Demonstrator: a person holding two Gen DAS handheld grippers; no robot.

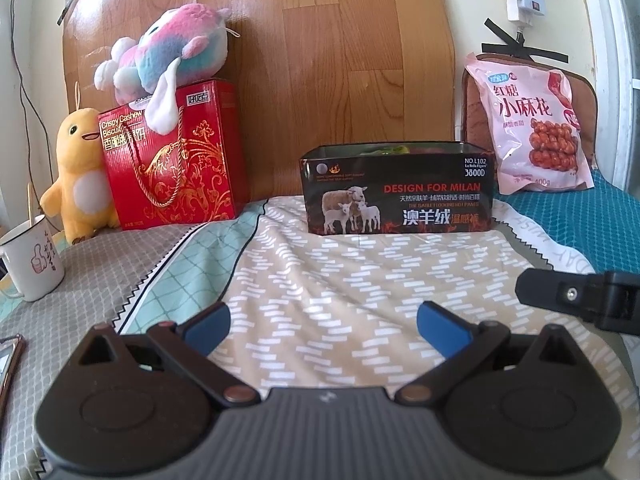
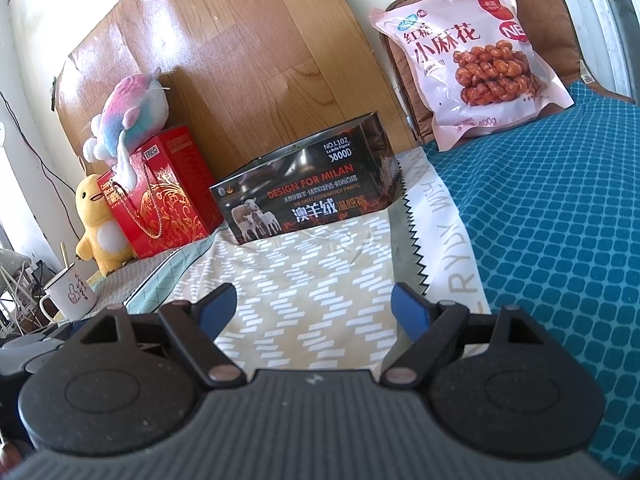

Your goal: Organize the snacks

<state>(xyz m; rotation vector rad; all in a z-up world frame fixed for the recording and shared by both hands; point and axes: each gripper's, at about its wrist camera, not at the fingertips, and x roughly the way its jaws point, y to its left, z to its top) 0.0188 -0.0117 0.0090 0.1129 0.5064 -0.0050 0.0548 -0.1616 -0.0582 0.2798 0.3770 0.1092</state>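
The left gripper (image 1: 322,330), black with blue-padded fingers, hovers low over the bed (image 1: 360,272), its jaws spread wide with only the beige, white-dashed sheet between them; the right gripper (image 2: 314,312), of the same make, hangs likewise above the bed, its jaws apart and holding nothing; part of it shows as a black bracket at the right edge of the left wrist view.

Ahead of both stands a black rectangular open-topped tin box (image 1: 396,188) printed with sheep and the words "DESIGN FOR MILAN"; it rests on the sheet close against a wood-grain headboard (image 1: 320,60); something green shows just over its rim, too hidden to name.

A pink plastic bag of twisted fried dough snacks (image 2: 468,56) leans upright against a brown cushion (image 2: 556,20) at the right, on a teal patterned blanket (image 2: 560,220), well apart from the tin box.

At the left a red cardboard gift box of cashew biscuits with a cord handle (image 1: 172,156) stands upright; a pink-and-blue plush toy (image 1: 168,52) sits on top of it; a yellow plush duck (image 1: 80,176) stands just beside it; nearer, a white enamel mug with a stick in it (image 1: 32,264) stands at the bed's left edge.
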